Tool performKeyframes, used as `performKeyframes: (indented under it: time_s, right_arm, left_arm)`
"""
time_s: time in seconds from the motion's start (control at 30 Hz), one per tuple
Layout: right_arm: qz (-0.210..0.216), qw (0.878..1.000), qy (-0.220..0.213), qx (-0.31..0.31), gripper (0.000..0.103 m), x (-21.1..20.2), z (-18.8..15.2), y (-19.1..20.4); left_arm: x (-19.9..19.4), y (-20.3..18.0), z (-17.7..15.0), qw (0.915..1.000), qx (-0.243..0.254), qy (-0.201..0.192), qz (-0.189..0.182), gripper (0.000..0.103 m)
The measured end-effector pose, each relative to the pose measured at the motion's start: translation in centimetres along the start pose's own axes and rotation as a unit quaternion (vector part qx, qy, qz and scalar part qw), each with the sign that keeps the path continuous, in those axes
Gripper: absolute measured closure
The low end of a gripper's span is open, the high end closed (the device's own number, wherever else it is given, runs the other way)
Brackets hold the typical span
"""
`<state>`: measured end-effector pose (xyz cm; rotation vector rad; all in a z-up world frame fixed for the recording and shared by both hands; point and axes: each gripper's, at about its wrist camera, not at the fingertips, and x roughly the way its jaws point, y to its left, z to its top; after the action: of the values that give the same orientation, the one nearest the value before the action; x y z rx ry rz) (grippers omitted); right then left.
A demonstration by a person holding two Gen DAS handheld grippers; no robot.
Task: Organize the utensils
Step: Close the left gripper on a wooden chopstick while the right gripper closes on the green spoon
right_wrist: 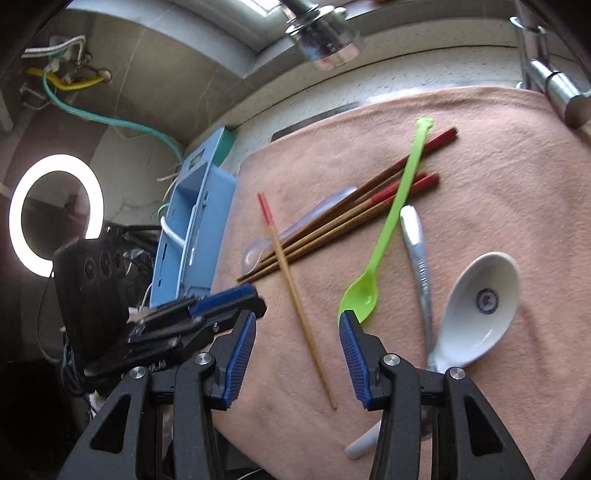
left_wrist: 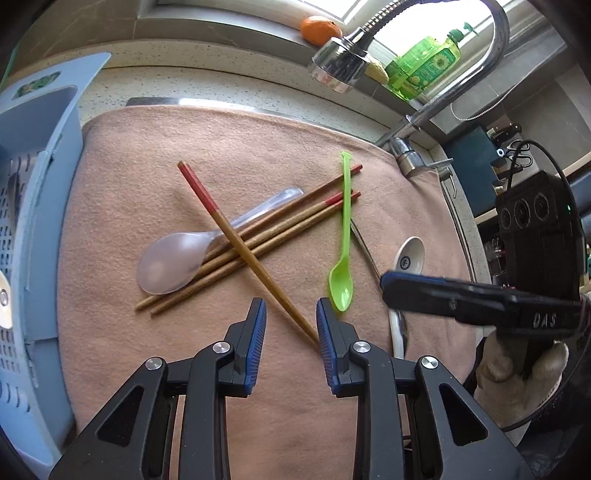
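Utensils lie on a pink towel (left_wrist: 221, 147): a lone red-tipped chopstick (left_wrist: 243, 245) crosses three more chopsticks (left_wrist: 266, 236), a clear plastic spoon (left_wrist: 173, 264), a green plastic spoon (left_wrist: 343, 258), a white ceramic spoon (right_wrist: 484, 299) and a metal utensil (right_wrist: 419, 258). My left gripper (left_wrist: 291, 314) is open, its jaws either side of the lone chopstick's thin end. My right gripper (right_wrist: 297, 332) is open over the same chopstick (right_wrist: 295, 295); its right finger is by the green spoon's bowl (right_wrist: 360, 297). It also shows in the left wrist view (left_wrist: 443, 299).
A light blue perforated utensil holder (left_wrist: 33, 229) stands at the towel's left edge, also in the right wrist view (right_wrist: 192, 229). A faucet head (left_wrist: 340, 62) hangs over the back. An orange (left_wrist: 319, 29) and a green soap bottle (left_wrist: 424, 66) sit on the sill.
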<state>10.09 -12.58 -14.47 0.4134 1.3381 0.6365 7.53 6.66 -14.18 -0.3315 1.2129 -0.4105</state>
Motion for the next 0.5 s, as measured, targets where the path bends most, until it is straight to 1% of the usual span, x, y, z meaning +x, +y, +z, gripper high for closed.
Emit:
performKeyframes:
  time_s: [0.1, 0.17, 0.2, 0.37, 0.5]
  right_arm:
    - [-0.008, 1.000, -0.005, 0.024, 0.060, 0.2, 1.0, -1.1]
    - [-0.019, 0.999, -0.003, 0.036, 0.061, 0.6, 1.4, -1.8]
    - [-0.016, 0.999, 0.000, 0.045, 0.061, 0.8, 1.5, -2.2]
    - [-0.018, 0.997, 0.006, 0.072, 0.062, 2.0, 1.8, -3.1]
    - [-0.029, 0.997, 0.004, 0.074, 0.066, 2.4, 2.0, -3.1]
  left_arm:
    - [0.9, -0.7, -0.1, 0.9999, -0.006, 0.009, -0.006, 0.077]
    - [1.4, -0.7, 0.1, 0.9997, -0.019, 0.012, -0.007, 0.077]
    - [1.5, -0.6, 0.2, 0.9996, -0.025, 0.012, -0.008, 0.077]
    - [2.4, -0.3, 1.0, 0.9989, -0.042, 0.012, 0.017, 0.077]
    - [2.8, -0.1, 1.2, 0.9984, -0.047, 0.014, 0.026, 0.077]
